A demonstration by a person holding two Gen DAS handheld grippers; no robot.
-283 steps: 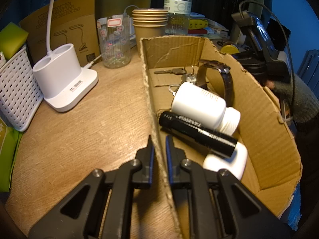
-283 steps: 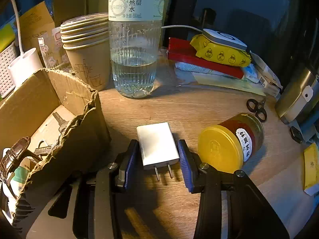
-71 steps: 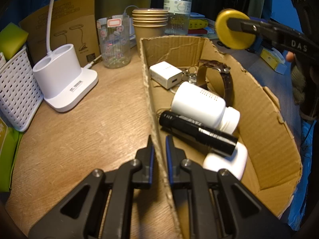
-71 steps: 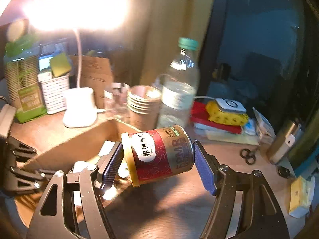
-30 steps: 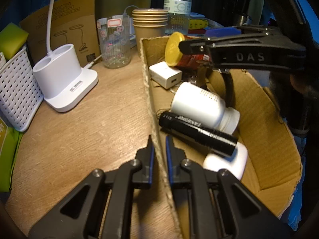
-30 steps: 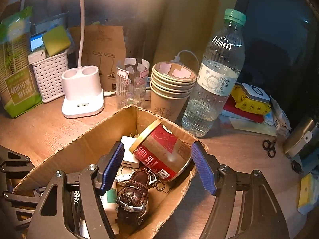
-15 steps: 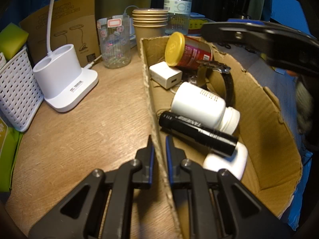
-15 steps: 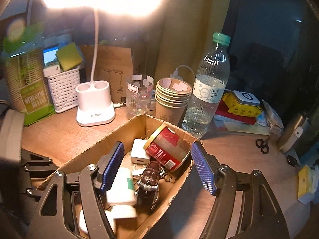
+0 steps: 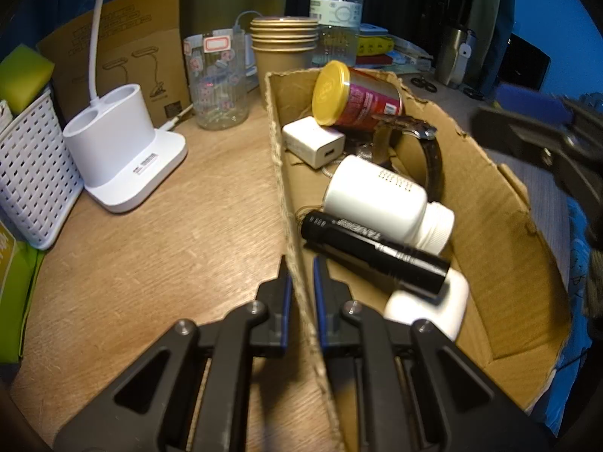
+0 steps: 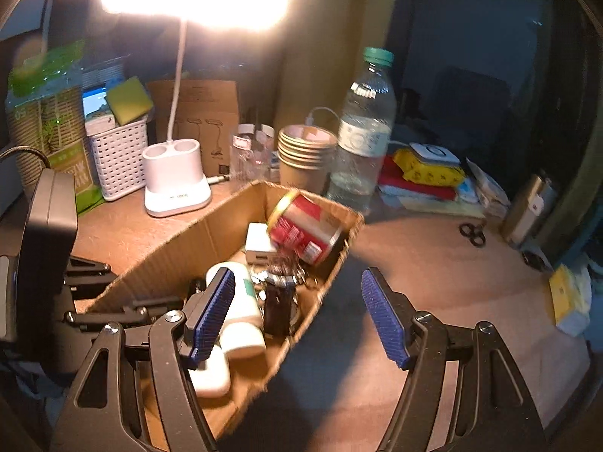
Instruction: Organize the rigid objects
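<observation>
An open cardboard box (image 9: 486, 203) (image 10: 188, 241) sits on the wooden desk. My left gripper (image 9: 300, 275) is shut on the box's left wall. In the box lie a red can with a yellow lid (image 9: 356, 94) (image 10: 307, 228), a white charger (image 9: 312, 141) (image 10: 258, 245), a white pill bottle (image 9: 384, 199) (image 10: 243, 312), a black flashlight (image 9: 377, 248), a brown-strap watch (image 9: 422, 139) and a white case (image 9: 429, 309). My right gripper (image 10: 297, 316) is open and empty, above the box's right edge; it shows blurred in the left wrist view (image 9: 539, 132).
A white lamp base (image 9: 120, 150) (image 10: 175, 179), a white basket (image 9: 30, 173), a glass (image 9: 218, 79), stacked paper cups (image 9: 284, 49) (image 10: 305, 154) and a water bottle (image 9: 335, 11) (image 10: 363, 132) stand behind the box. Scissors (image 10: 473, 233), a steel flask (image 10: 527, 207) and packets lie at right.
My right gripper has let go of the red can in the box and has risen and pulled back, open. My left gripper has stayed shut on the box wall.
</observation>
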